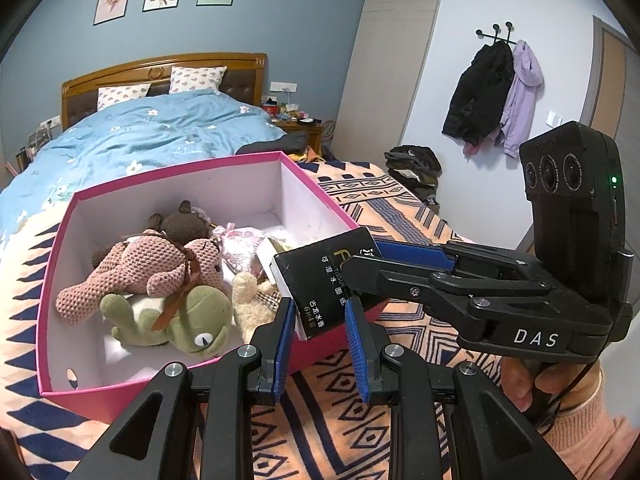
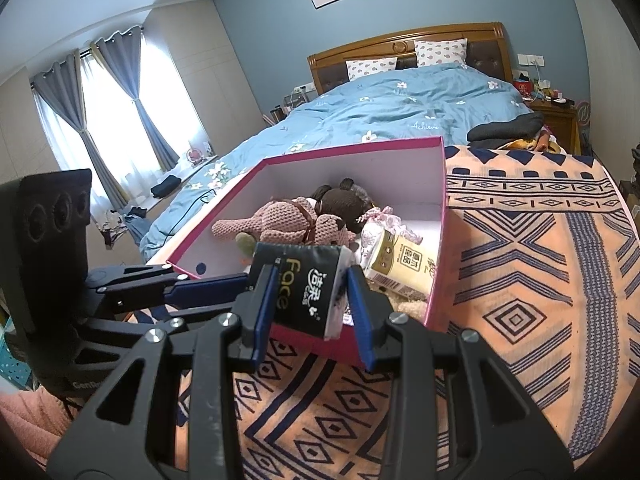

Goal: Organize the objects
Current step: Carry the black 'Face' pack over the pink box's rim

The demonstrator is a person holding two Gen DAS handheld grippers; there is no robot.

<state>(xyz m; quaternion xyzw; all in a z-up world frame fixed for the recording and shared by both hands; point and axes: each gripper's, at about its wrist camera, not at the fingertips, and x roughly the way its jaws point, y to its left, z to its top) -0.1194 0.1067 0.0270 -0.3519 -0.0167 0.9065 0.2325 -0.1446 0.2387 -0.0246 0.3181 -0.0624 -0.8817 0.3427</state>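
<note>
- Black tissue pack point(image 1: 320, 280) sits over the near right corner of the pink box point(image 1: 180, 178), with one end poking out past the box rim.
- Right gripper point(image 2: 310, 304) is pinching the black tissue pack point(image 2: 304, 284) between its two blue fingers point(image 2: 266, 300), one on each side.
- Left gripper point(image 1: 318, 350) is spread wide, just in front of the pink box. Its blue fingers point(image 1: 356, 344) sit by the low end of the pack. I cannot tell if they touch it.
- In the left wrist view the right gripper point(image 1: 360, 270) comes in from the right of the pink box and grips the pack there.
- Inside the pink box point(image 2: 436, 184) lies a pink knitted toy point(image 1: 148, 268), on top of a green frog toy point(image 1: 176, 320).
- A dark brown knitted toy point(image 1: 184, 224) lies behind the pink one, nearer the far wall of the box.
- A fluffy cream toy point(image 1: 252, 304) sits in the box, between the frog and the black pack.
- A yellow tissue pack point(image 2: 404, 264) lies in the box too, by its right wall, just behind the black pack.
- A little pink-and-white frilly bundle point(image 2: 380, 220) sits next to the yellow pack, farther into the box.
- The pink box stands on an orange blanket with dark blue shapes point(image 2: 520, 260), spread over the bed.
- A blue flowery quilt point(image 2: 400, 108) covers the bed behind the pink box.
</note>
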